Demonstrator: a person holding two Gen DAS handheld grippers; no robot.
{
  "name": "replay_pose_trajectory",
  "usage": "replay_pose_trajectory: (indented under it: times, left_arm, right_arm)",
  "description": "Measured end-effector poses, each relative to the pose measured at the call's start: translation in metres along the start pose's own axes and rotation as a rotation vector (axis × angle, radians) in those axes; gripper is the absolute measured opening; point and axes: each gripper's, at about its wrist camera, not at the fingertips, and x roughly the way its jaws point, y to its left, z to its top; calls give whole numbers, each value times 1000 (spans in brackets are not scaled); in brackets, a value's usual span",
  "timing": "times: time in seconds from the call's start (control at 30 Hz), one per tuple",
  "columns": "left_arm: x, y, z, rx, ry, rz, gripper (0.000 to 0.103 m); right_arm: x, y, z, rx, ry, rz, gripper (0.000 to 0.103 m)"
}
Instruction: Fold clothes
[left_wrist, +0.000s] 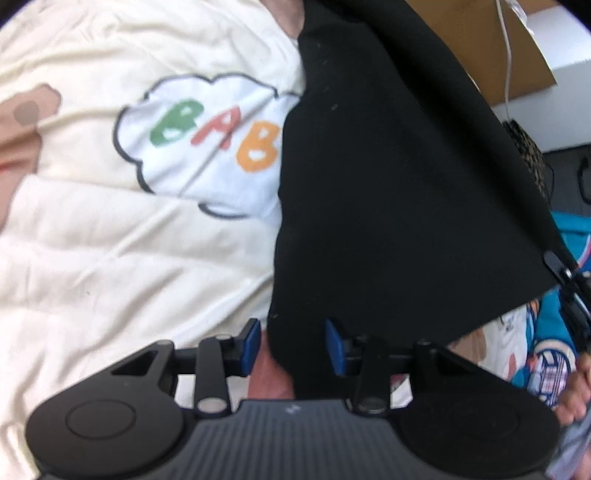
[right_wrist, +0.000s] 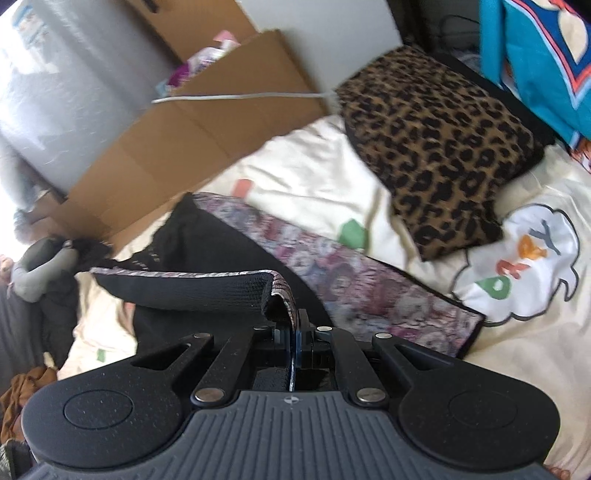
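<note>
Blue-padded left gripper (left_wrist: 293, 347) stands wide, black fabric draped between its fingers. Right gripper (right_wrist: 293, 334) pinches the hem of the black garment with floral lining (right_wrist: 229, 291), lifted over the cream cartoon-print bedspread (right_wrist: 310, 177); a leopard-print cloth (right_wrist: 436, 147) lies far right.

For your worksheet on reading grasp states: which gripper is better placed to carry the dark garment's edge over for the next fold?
Right. The right gripper is already shut on the black garment hem. The left gripper is open, with cloth only hanging between its fingers, so it would have to close first.
</note>
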Motion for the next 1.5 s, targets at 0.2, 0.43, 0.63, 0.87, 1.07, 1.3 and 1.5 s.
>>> replay_pose_trajectory:
  times: [0.2,0.43,0.63,0.87,1.07,1.3,1.5]
  left_arm:
    - [18,9,-16,16,64,-97,40]
    - [38,16,-22,36,20,-136,40]
    - [28,21,-20,67,-59,-184,43]
    - [32,19,-23,96,-67,-304,43]
    - [39,14,-34,113,2,-370,9]
    - [29,10,-33,90,14,-443,2]
    - [27,3,-32,71,-1,-474,2]
  right_arm:
    - [20,-26,-2,32,37,-62,1]
    - [31,-44,-8,67,57,-125,1]
    - [38,-51,-5,74,47,-159,1]
    - [50,-60,2,80,88,-192,1]
    - [52,-62,-1,87,94,-186,1]
    - [39,-58,3,86,66,-157,1]
    - [29,-60,10,90,35,-152,1]
